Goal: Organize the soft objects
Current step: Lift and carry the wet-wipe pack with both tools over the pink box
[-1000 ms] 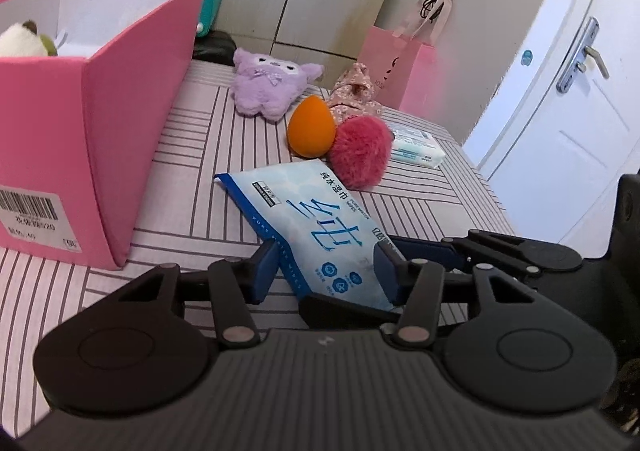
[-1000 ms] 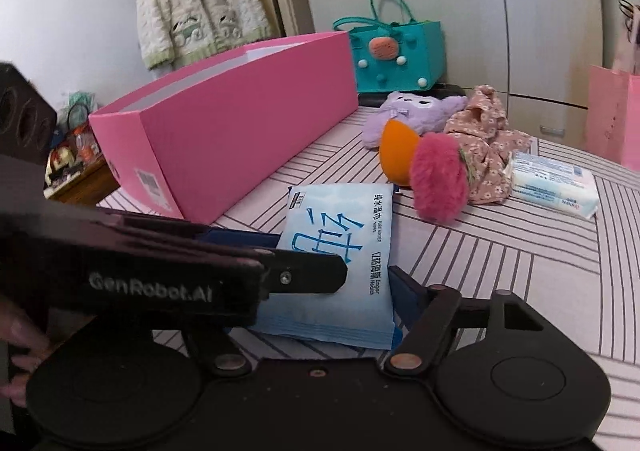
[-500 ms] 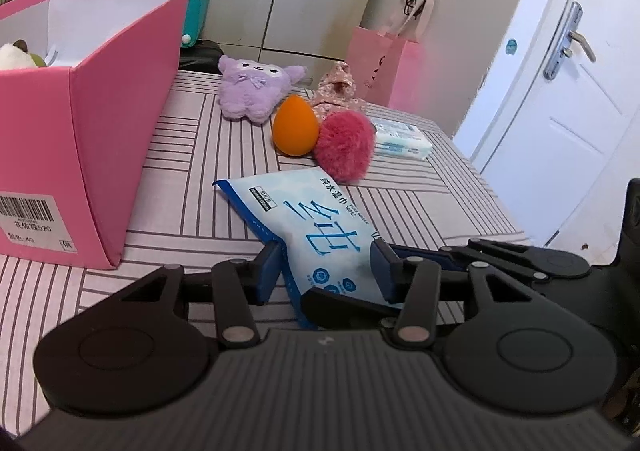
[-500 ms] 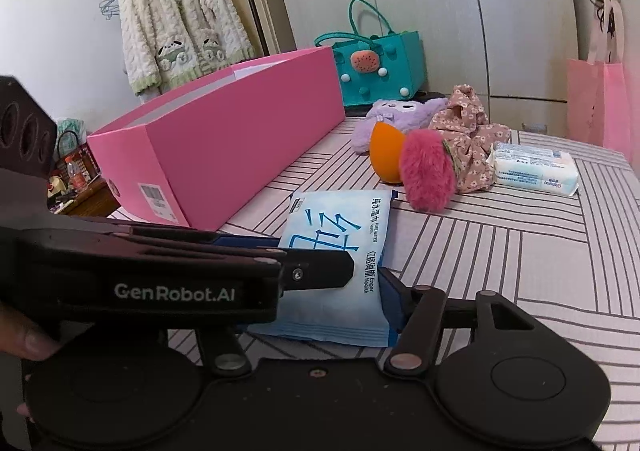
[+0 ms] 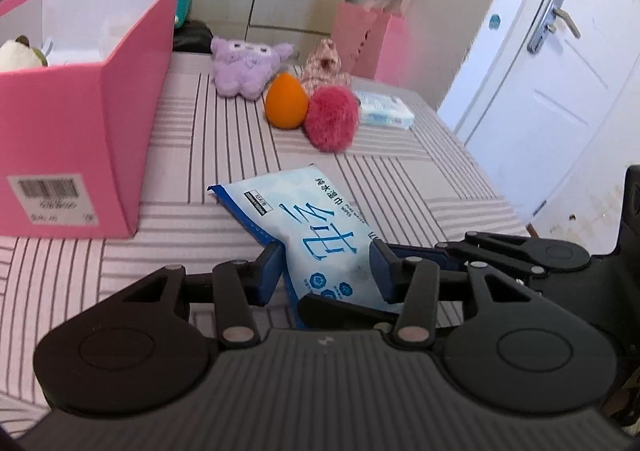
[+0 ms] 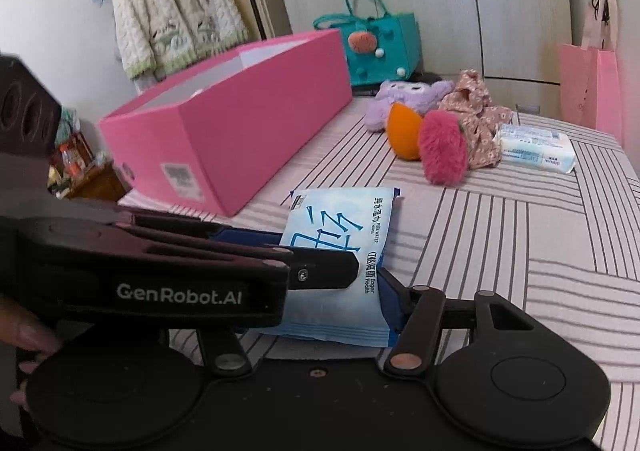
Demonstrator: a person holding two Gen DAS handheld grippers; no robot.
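From the left wrist we see our left gripper (image 5: 326, 271) clamped on the wipes pack (image 5: 316, 239) at six o'clock; the pink box (image 5: 76, 123) sits at nine.

From the right wrist, our right gripper (image 6: 332, 291) also grips the pack's near end.

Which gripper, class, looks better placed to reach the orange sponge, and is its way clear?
Probably neither yet: both the left gripper and the right gripper are around the wipes pack, which lies between them and the orange sponge.
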